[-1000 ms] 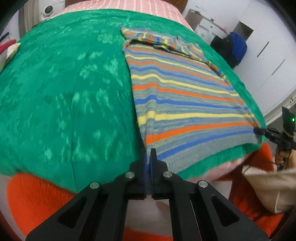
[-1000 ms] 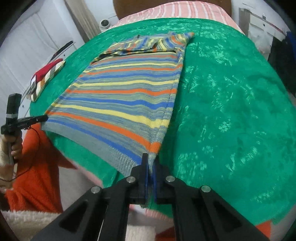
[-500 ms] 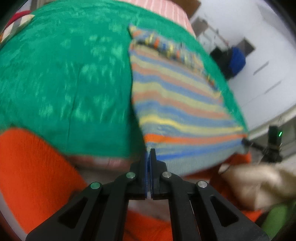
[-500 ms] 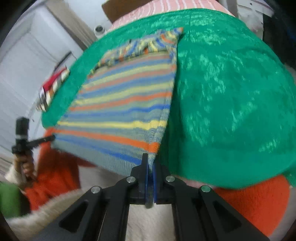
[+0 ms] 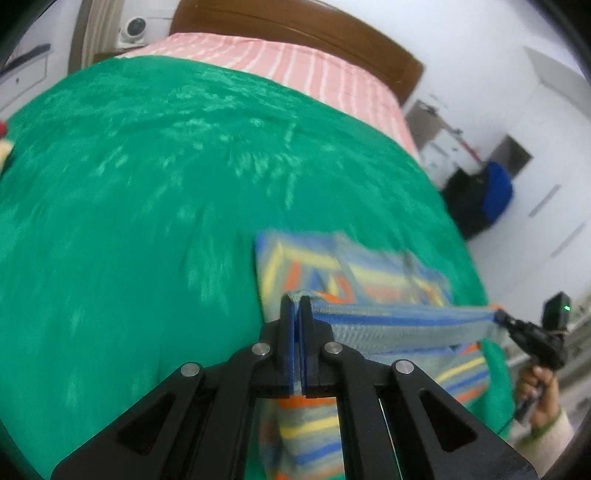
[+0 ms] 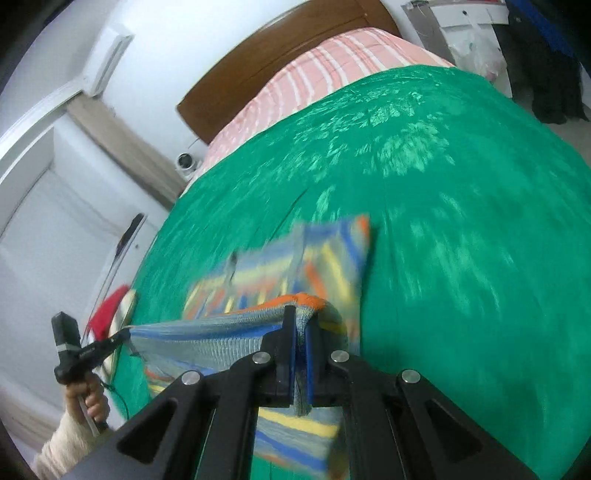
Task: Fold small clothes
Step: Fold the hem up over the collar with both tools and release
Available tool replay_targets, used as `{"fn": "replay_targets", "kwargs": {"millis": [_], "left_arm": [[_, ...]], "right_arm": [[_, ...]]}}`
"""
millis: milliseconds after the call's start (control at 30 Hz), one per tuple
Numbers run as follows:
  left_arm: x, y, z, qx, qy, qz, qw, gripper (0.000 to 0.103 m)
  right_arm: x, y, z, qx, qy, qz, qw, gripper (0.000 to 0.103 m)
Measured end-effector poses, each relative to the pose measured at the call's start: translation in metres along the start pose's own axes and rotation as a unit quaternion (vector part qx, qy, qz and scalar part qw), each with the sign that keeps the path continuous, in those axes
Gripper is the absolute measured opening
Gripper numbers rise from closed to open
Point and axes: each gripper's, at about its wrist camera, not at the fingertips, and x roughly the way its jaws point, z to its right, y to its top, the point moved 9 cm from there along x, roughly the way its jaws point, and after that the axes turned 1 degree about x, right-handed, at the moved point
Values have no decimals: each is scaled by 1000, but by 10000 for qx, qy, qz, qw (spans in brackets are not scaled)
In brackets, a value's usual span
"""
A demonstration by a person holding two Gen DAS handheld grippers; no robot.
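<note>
The left claw (image 5: 295, 306) is closed tight on one corner of the striped sweater's (image 5: 391, 273) grey hem (image 5: 399, 326), and the right claw (image 6: 301, 314) is pinched shut on the other corner, with knit fabric bunched between its blue pads. The hem is stretched taut between the two claws and raised off the bed, while the rest of the sweater lies on the green blanket (image 5: 147, 184) beneath and beyond it, partly doubled under the lifted edge. The sweater looks blurred in both views.

The left wrist view shows the right claw out at the right edge, with the hand (image 5: 543, 387) that grips its handle and a cream sleeve (image 5: 554, 439) below it; a small green light glows on the device. It also takes in a blue and black bundle (image 5: 487, 192) on the floor by the white wall and a white fan (image 5: 135, 27) beside the brown headboard (image 5: 295, 26).

The right wrist view shows the reverse: the left claw at the left edge, its fingers nipping the hem end, held by a hand (image 6: 88, 398). Only here can a red and white folded item (image 6: 110, 314) be seen, lying near the blanket's left edge behind the left claw. The pink striped sheet (image 6: 332, 70) at the head of the bed appears in both views.
</note>
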Motion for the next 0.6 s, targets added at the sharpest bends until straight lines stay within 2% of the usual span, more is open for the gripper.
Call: {"fn": "replay_targets", "kwargs": {"millis": [33,100,133,167,200,233,267,333,400,467,533,600], "left_arm": [[13,11,-5,-49,124,39,9999,5],[51,37,-19,-264,447,-20,9987,27],[60,41,-26,-438,508,-74,9977,48],[66,44,-35,-657,535,-57,9964,54],[63,45,-42,-843,486,45,9952,54],[58,45,-47,-944,375,114,9948,58],[51,42,-49,-957,255,139,9950,62],[32,30,-55,-813,193,172,9964,64],[12,12,-47,-466,91,182,9987,64],[1,-11,-26,94,-145,48,9998,66],[1,-40,-2,762,-207,-267,9965,68],[1,-72,17,1211,-157,-497,9913,68]], "right_arm": [[20,20,5,110,-35,54,9999,4],[54,52,12,265,32,237,9994,7],[67,61,17,359,75,282,9989,18],[78,68,25,487,9,321,9983,40],[82,73,35,636,-89,417,9971,44],[82,74,45,812,-146,547,9951,44],[79,73,51,905,-143,599,9940,44],[68,64,56,767,-205,573,9952,44],[54,51,53,260,-423,466,9977,44],[39,31,37,-429,-539,242,9973,44],[33,8,11,-1123,-495,-61,9924,44],[43,-13,-12,-1589,-470,-595,9844,44]]}}
